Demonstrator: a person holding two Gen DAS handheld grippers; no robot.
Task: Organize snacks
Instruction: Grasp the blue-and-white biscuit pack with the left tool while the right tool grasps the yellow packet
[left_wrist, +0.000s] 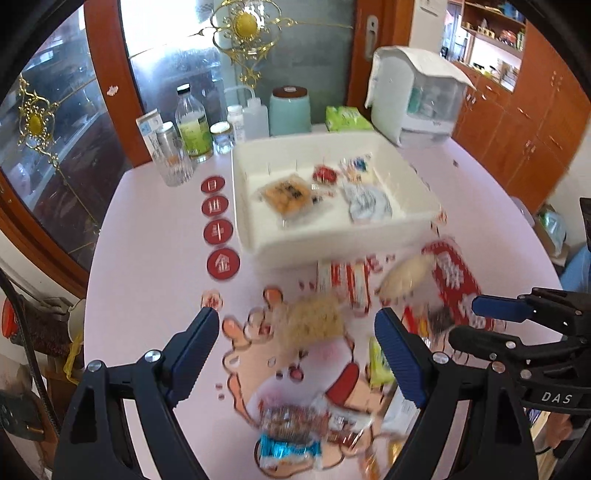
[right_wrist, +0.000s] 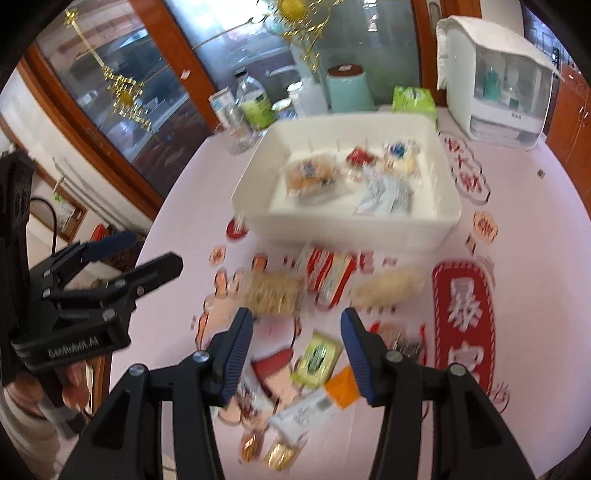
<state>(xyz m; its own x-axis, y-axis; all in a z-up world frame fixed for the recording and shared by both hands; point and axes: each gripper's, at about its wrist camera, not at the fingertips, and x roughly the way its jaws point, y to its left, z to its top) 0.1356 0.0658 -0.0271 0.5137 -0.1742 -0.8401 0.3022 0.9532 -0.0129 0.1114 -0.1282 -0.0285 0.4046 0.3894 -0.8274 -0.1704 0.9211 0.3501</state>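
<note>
A white bin (left_wrist: 255, 206) (right_wrist: 258, 192) sits mid-table with several wrapped snacks inside, among them an orange cracker pack (left_wrist: 286, 194) and a red candy (left_wrist: 325, 173). Loose snacks lie in front of it: a beige cake (left_wrist: 314, 323) (right_wrist: 273, 293), a red-white bar (left_wrist: 347, 284) (right_wrist: 327, 271), a pale bun (left_wrist: 404, 278) (right_wrist: 388, 286), a green packet (right_wrist: 317, 358), a blue-ended packet (left_wrist: 290, 439). My left gripper (left_wrist: 297, 325) is open above the beige cake. My right gripper (right_wrist: 297, 321) is open above the green packet. Both are empty.
The round pink table (left_wrist: 147, 258) carries red decals (left_wrist: 218, 230) and a large red sticker (right_wrist: 463, 317). Bottles and jars (left_wrist: 190, 129), a teal canister (left_wrist: 290, 110), a green tissue pack (left_wrist: 345, 118) and a white appliance (left_wrist: 417, 96) stand behind the bin. The other gripper shows in each view (left_wrist: 524, 314) (right_wrist: 122, 258).
</note>
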